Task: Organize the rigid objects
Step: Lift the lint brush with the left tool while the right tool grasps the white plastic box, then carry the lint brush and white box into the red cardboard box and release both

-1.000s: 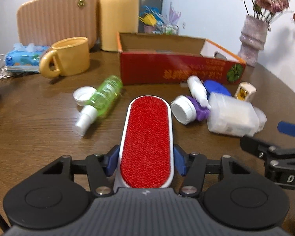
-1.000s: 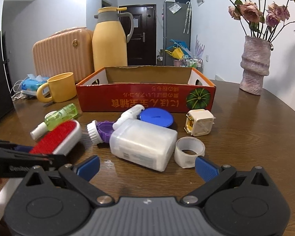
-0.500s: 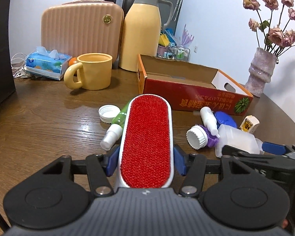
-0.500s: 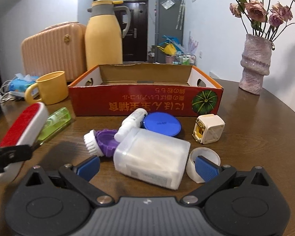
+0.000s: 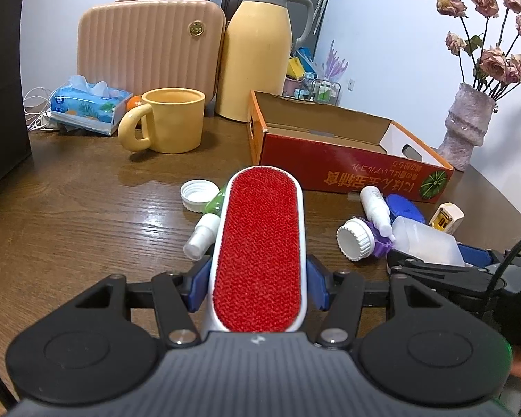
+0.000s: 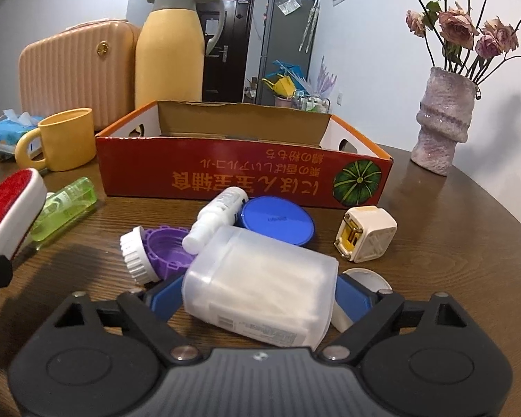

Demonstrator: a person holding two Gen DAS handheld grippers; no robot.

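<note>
Through the left wrist camera, the left gripper (image 5: 258, 288) is clamping a red lint brush (image 5: 260, 253) between its blue pads, holding it above the wooden table (image 5: 69, 229). Beneath the brush's far end, a green spray bottle (image 5: 205, 222) and a white cap (image 5: 198, 194) are lying, with a yellow mug (image 5: 170, 123) and the open red cardboard box (image 5: 347, 160) standing farther back. Through the right wrist camera, the right gripper (image 6: 257, 299) is sitting with its fingers spread around a translucent white container (image 6: 260, 285), both pads just beside its sides; whether they are pressing is unclear. A purple brush (image 6: 153, 253), a small white bottle (image 6: 218, 215), a blue lid (image 6: 276, 224) and a white plug adapter (image 6: 366, 238) are crowding the space between the container and the box, whose front is showing upside-down Japanese lettering and a pumpkin picture.
</note>
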